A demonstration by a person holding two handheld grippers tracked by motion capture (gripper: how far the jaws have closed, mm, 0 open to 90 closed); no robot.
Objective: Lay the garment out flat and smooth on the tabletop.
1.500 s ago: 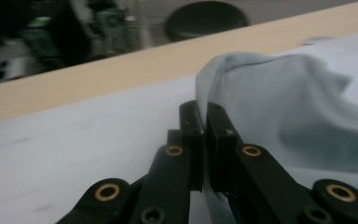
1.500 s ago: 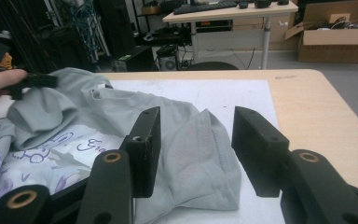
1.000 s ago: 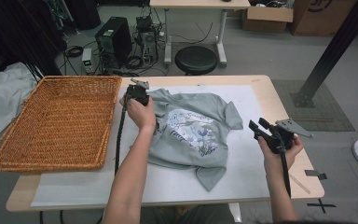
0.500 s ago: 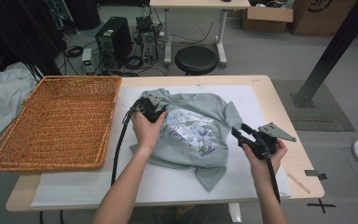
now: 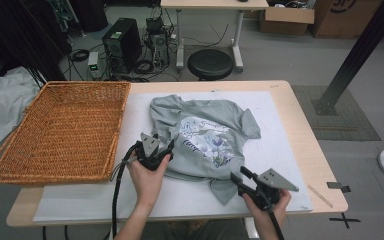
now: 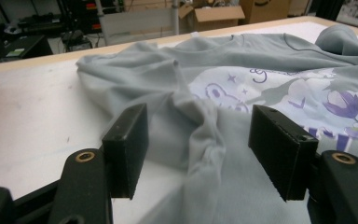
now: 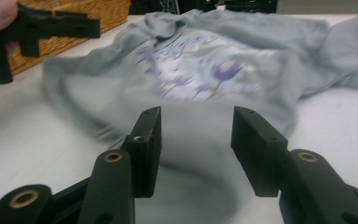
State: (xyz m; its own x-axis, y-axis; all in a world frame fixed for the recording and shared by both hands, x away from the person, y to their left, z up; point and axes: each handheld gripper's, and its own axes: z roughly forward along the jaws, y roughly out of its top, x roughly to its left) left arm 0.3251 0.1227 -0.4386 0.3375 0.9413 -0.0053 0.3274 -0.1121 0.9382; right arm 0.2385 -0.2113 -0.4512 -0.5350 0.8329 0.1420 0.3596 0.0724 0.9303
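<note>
So here's where I'm at with the grey T-shirt point(image 5: 205, 142). It's lying rumpled on the white mat point(image 5: 280, 150) in the middle of the worktop point(image 5: 305, 130), printed side up, with the purple flower graphic showing. One sleeve sticks out toward the far right, and the hem end trails toward my side.

My left claw point(image 5: 166, 145) sits at the shirt's left edge, just beside the wicker basket point(image 5: 60, 135) that takes up the left end of the worktop. Its jaws have just been opening, and in the left gripper view they stand apart with a raised fold of the grey fabric between them; the pads point(image 6: 129, 140) aren't pressing on it, so nothing is gripped.

My right claw point(image 5: 239, 177) is near the front edge on the right, aimed at the shirt's near corner. In the right gripper view its jaws are also apart, with the blurred edge of the shirt lying ahead of them, and the pads point(image 7: 151, 140) are clear of the cloth. The left claw shows at the top left of that view, in front of the basket.
</note>
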